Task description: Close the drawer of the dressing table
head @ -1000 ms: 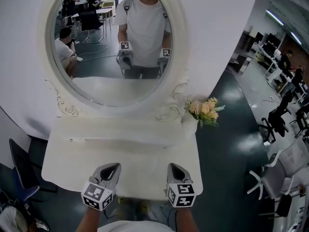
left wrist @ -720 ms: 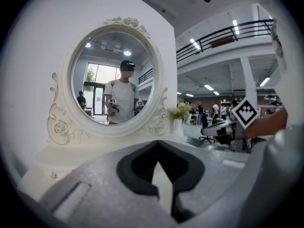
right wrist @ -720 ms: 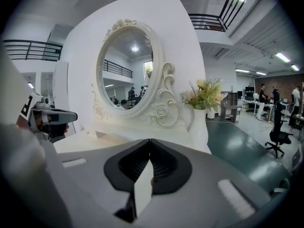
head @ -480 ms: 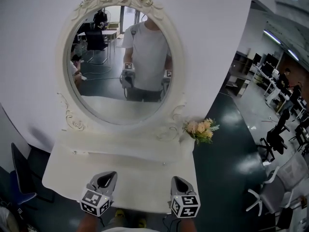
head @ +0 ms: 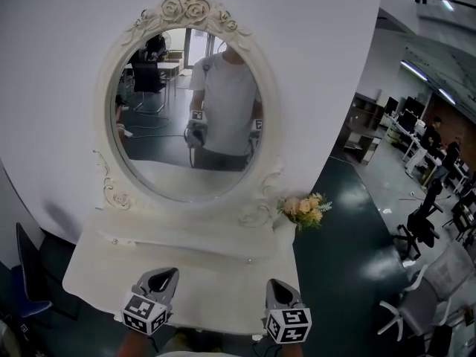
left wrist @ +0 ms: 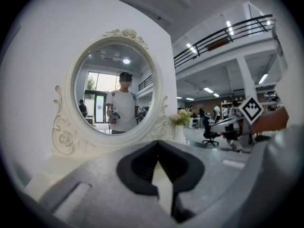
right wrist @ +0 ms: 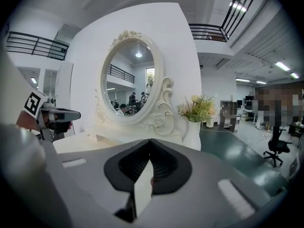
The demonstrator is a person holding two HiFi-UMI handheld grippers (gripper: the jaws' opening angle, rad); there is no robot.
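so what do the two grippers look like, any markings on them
Both match: the left gripper and right gripper have pale grey wedge-shaped bodies tapering to a point, with black ribbed lining inside the jaws. Each carries a white cube printed with black square markers. In the mirror, the person wears a white short-sleeved t-shirt.

The left tool [head: 165, 274] and right tool [head: 277, 284] point forward side by side, jaws closed, empty.
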